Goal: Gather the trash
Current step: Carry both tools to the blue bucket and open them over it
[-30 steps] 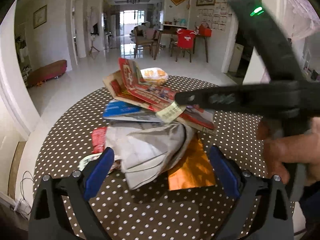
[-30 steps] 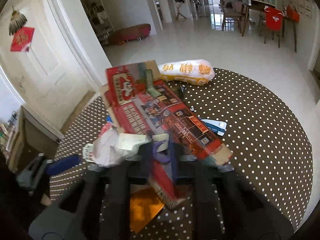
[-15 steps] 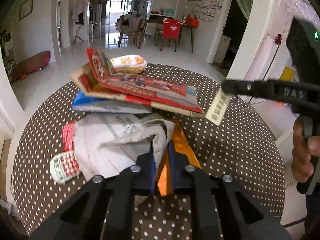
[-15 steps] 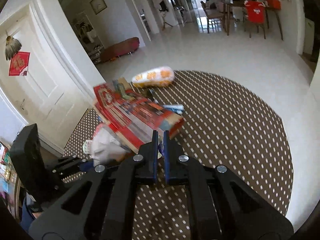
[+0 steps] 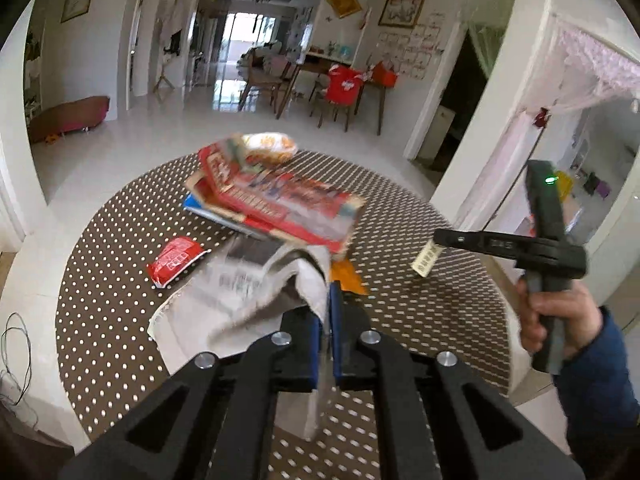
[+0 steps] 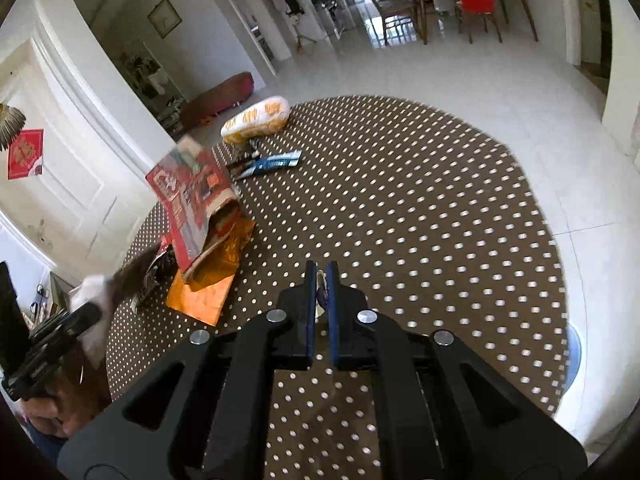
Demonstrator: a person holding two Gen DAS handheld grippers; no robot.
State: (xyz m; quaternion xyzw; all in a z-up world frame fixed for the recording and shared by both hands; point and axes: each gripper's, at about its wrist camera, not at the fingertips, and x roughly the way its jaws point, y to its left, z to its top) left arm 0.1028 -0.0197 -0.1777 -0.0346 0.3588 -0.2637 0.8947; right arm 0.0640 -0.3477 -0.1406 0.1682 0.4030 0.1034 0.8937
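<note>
Your left gripper (image 5: 329, 308) jaws have just clamped the crumpled grey paper (image 5: 256, 292), lifting it off the dotted counter (image 5: 420, 320) beside the red flattened carton (image 5: 280, 204), while your right gripper (image 6: 321, 280) jaws stay clenched on a small paper tag (image 5: 427, 258).

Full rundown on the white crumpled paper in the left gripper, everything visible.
The crumpled paper is a greyish-white printed sheet, thin and creased like newsprint; the text is too blurred to read. The left gripper is shut on one folded edge, blue pads pinching it. From there it drapes leftwards over the dotted tablecloth, with a strip hanging below the pads. Its far fold reaches the red flattened carton; contact is unclear. An orange foil piece shows just behind it.
</note>
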